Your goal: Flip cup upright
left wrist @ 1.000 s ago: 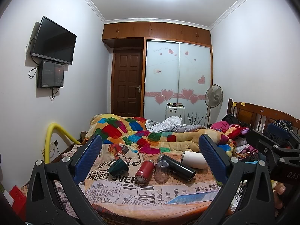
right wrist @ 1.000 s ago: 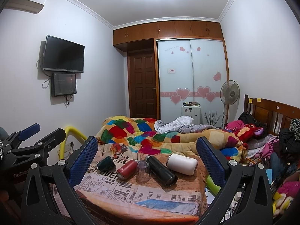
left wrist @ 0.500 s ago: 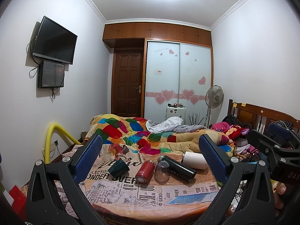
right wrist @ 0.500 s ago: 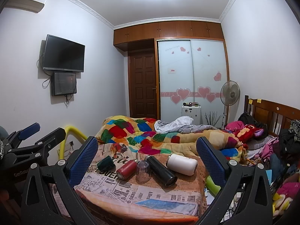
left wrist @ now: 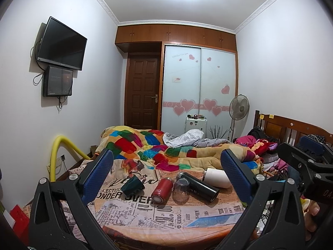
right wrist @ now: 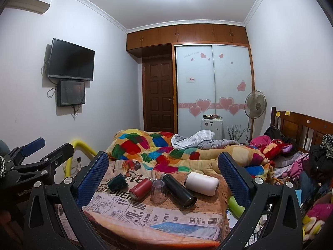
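While both sets of jaws stand wide apart with nothing between them, I hold my left gripper (left wrist: 165, 174) and my right gripper (right wrist: 163, 171) back from the bed, well short of the things laid out on the newspaper-print sheet (left wrist: 166, 214). The task's thing, as I read it, is the clear cup (left wrist: 181, 189), standing mouth-down near the middle of the row, just beside the red bottle (left wrist: 162, 190) on its left and close against the black flask (left wrist: 197, 184) on its right; from the right wrist view the cup (right wrist: 158, 190) sits in the same gap. It looks thin-walled and light, glass or hard plastic, I cannot tell which, so I judge it smooth, possibly breakable and prone to slipping. I would take it across the side wall at mid-height, firmly but not hard, with room to turn it over, and mind the soft bedding beneath, which may let it tip when set down. Counting: one clear cup, one dark green cup (left wrist: 132, 185) on its side at the left end, one red bottle, one black flask and one white bottle (left wrist: 217, 178), those three lying down, five vessels in all. Beyond them lies one patchwork quilt (left wrist: 166, 150).
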`<state>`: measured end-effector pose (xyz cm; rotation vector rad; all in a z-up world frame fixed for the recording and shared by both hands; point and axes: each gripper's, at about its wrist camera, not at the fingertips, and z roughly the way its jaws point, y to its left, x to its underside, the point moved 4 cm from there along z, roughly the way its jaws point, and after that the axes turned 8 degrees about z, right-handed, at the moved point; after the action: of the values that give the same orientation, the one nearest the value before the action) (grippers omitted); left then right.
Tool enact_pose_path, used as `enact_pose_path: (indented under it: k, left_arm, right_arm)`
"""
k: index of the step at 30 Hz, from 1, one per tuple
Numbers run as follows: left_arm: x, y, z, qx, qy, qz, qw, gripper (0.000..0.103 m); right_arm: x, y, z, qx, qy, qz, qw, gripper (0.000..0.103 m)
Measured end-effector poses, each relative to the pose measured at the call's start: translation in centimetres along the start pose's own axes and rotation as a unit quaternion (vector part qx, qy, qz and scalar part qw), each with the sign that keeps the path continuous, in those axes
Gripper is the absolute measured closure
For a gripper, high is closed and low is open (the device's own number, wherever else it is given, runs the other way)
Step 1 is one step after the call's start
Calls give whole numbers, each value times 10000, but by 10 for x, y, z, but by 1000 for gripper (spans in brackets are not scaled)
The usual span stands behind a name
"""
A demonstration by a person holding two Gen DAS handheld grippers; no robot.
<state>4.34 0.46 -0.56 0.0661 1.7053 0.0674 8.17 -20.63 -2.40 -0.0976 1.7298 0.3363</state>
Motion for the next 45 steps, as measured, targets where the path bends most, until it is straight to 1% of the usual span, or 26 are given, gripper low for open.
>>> enact_pose_path:
  k: [8,17,22,26,29,30,35,37,38,40,42,45]
  left_arm:
    - [2,4,1,-11,24,-18,10000,0]
    - [17,11,22,-78,204,-118,9997,0]
    - [29,19,47,-78,502,-254,9984,0]
    - [49,30,80,-237,934,-345,9947,0]
    - [72,41,110,-455,1370,-413,9887,0]
    - [78,46,118,-477,1498,-449,9865,0]
    - [125,72,172,-325,2234,-779,9711,0]
    - [143,81,195,-288,2535,-872,9630,0]
    - [154,86,209,-300,2715,-917,9576,0]
    - [169,94,231,-358,2928,-978,9505,0]
    - [180,99,251,-361,3077,-955,9460,0]
    - [193,103,280,-243,3229,-857,9422,0]
  right_arm:
    - [1,1,1,3,29,-5,10000,0]
    - [3,3,16,26,185,-9,9998,0]
    - [9,1,31,101,352,-22,9993,0]
    - [17,-4,47,142,572,12,9983,0]
    - [23,-6,61,169,727,27,9972,0]
    - [26,-6,65,183,769,27,9969,0]
    - [39,-7,88,246,1023,9,9944,0]
    - [44,-8,100,268,1147,26,9930,0]
    - [47,-8,104,279,1204,40,9923,0]
    - [53,-11,114,309,1340,84,9905,0]
    - [59,-13,124,344,1479,138,9883,0]
    - [67,-18,134,403,1648,195,9853,0]
